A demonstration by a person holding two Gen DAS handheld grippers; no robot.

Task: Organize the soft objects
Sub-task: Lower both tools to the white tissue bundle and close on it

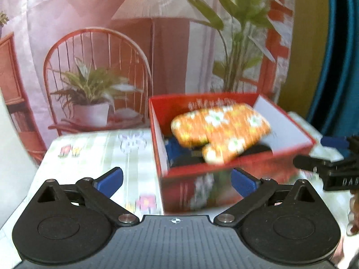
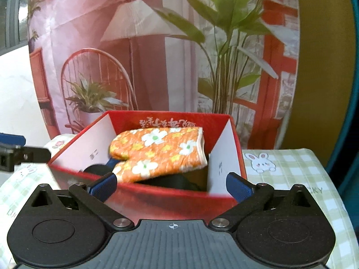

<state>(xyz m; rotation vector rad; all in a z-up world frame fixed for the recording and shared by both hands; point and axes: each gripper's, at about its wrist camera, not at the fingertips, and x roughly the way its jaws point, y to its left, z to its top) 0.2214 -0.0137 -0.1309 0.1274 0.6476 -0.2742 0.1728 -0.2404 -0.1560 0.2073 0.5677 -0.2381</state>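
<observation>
Mitt [image 2: 160,151], orange with white and yellow flowers, lies in my red box [image 2: 170,194], resting on top of dark things [image 2: 172,182] and a bit of blue cloth [image 1: 171,149] at the bottom. Its thumb points toward the box's near wall, and its cuff lies toward the right-hand inner wall in my right view. My left gripper [image 1: 177,180] is spread wide with nothing between its blue pads [image 1: 110,180], held before the box's near left corner. My right gripper [image 2: 171,185] is also spread wide and empty, just in front of the box's near wall, its pads [image 2: 239,188] at either side of that wall. Each gripper shows at the edge of the other's view. The box stands on a green-checked cloth [image 2: 289,174] with rabbit prints. Behind it hangs a printed backdrop [image 2: 143,62] showing a lamp, chair and plants.
</observation>
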